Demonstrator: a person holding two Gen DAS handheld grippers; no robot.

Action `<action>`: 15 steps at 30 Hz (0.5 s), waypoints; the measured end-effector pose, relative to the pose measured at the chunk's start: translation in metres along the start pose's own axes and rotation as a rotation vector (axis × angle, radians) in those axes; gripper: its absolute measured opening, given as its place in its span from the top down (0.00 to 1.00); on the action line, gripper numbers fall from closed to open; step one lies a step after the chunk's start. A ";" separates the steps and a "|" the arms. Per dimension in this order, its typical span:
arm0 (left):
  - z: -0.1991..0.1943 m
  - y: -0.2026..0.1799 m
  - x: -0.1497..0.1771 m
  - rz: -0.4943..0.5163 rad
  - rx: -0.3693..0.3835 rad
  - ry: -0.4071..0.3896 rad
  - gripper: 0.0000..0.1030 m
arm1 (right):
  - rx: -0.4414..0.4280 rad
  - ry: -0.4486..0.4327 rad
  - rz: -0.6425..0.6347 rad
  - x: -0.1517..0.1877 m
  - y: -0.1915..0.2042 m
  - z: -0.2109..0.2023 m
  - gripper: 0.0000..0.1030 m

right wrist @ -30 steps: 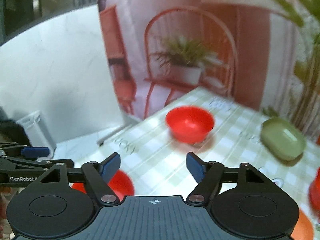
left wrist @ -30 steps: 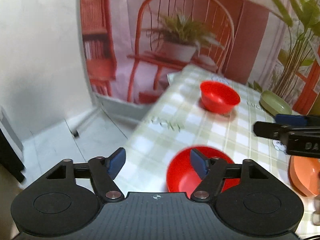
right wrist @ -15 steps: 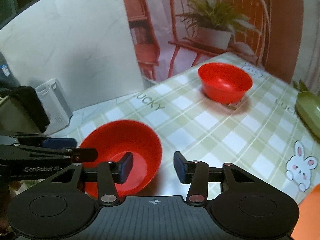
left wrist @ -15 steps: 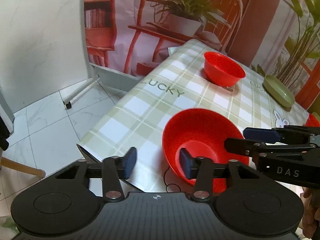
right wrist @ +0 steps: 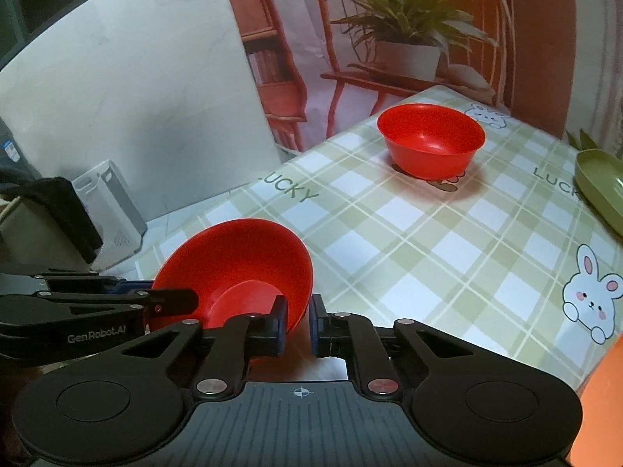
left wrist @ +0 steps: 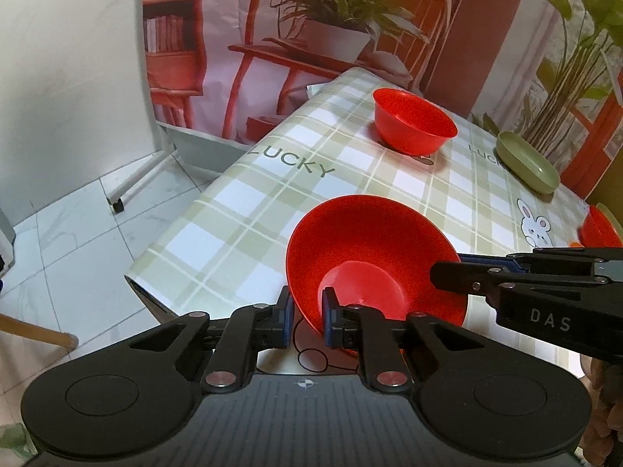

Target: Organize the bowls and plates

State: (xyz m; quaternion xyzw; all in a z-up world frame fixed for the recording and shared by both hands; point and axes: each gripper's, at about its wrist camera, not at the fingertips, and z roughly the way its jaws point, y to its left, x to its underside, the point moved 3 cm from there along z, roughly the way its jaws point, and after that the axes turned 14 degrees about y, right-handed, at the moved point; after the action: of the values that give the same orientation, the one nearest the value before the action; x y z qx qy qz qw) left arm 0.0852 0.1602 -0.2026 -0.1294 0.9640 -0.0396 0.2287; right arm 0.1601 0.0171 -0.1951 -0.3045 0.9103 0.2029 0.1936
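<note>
The near red bowl [left wrist: 373,260] is seen at the near left corner of the checked tablecloth [left wrist: 249,214], close to the table's edge. Nothing is held in it; only its smooth, glossy inside and its flat round bottom are shown. It is tilted, with its mouth turned toward the far left.

Its rim is pinched from two sides. The left gripper [left wrist: 307,321] is closed on the near edge of the rim, one blue pad inside the bowl and one outside. The right gripper [right wrist: 298,325] is closed on the rim at the bowl's right side in the same way, the red wall being caught between its pads.

A second red bowl [right wrist: 432,140] stands upright and empty at the far side of the table, well apart from the first. An olive-green dish [left wrist: 527,163] lies at the far right; no contents can be made out in it. At the right edge another red vessel [left wrist: 599,229] is partly seen, possibly a third bowl, though too little of it is shown to be sure. An orange piece [right wrist: 603,401] is cut off at the near right corner of the right wrist view.
</note>
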 end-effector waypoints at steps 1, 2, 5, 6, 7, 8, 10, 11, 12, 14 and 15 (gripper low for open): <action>-0.001 -0.002 -0.001 0.011 -0.004 -0.003 0.85 | 0.000 -0.005 0.007 0.000 -0.001 -0.002 0.90; -0.002 -0.003 -0.003 0.022 -0.007 -0.007 0.85 | -0.001 -0.013 0.014 -0.001 -0.003 -0.004 0.90; -0.006 -0.009 -0.007 0.045 -0.007 -0.018 0.85 | -0.003 -0.038 0.039 -0.001 -0.008 -0.013 0.90; -0.007 -0.012 -0.008 0.049 -0.004 -0.020 0.85 | -0.004 -0.045 0.048 -0.001 -0.010 -0.015 0.90; -0.008 -0.014 -0.009 0.052 -0.002 -0.021 0.85 | -0.005 -0.050 0.056 0.000 -0.012 -0.018 0.90; -0.008 -0.016 -0.009 0.056 -0.001 -0.022 0.85 | -0.006 -0.056 0.063 0.000 -0.014 -0.021 0.91; -0.010 -0.021 -0.009 0.064 0.001 -0.022 0.85 | -0.005 -0.066 0.072 0.002 -0.017 -0.025 0.91; -0.010 -0.023 -0.009 0.067 0.001 -0.021 0.85 | -0.003 -0.073 0.075 0.003 -0.018 -0.028 0.91; -0.012 -0.026 -0.010 0.070 -0.001 -0.023 0.85 | 0.000 -0.079 0.078 0.003 -0.019 -0.030 0.91; -0.015 -0.030 -0.011 0.076 -0.004 -0.030 0.85 | 0.002 -0.095 0.086 0.004 -0.020 -0.035 0.91; -0.016 -0.031 -0.012 0.078 -0.003 -0.033 0.85 | 0.002 -0.103 0.092 0.004 -0.022 -0.037 0.91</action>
State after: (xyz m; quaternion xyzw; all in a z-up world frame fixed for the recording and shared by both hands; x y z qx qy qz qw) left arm 0.0954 0.1334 -0.1788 -0.0926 0.9645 -0.0269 0.2459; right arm 0.1627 -0.0189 -0.1709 -0.2512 0.9124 0.2262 0.2308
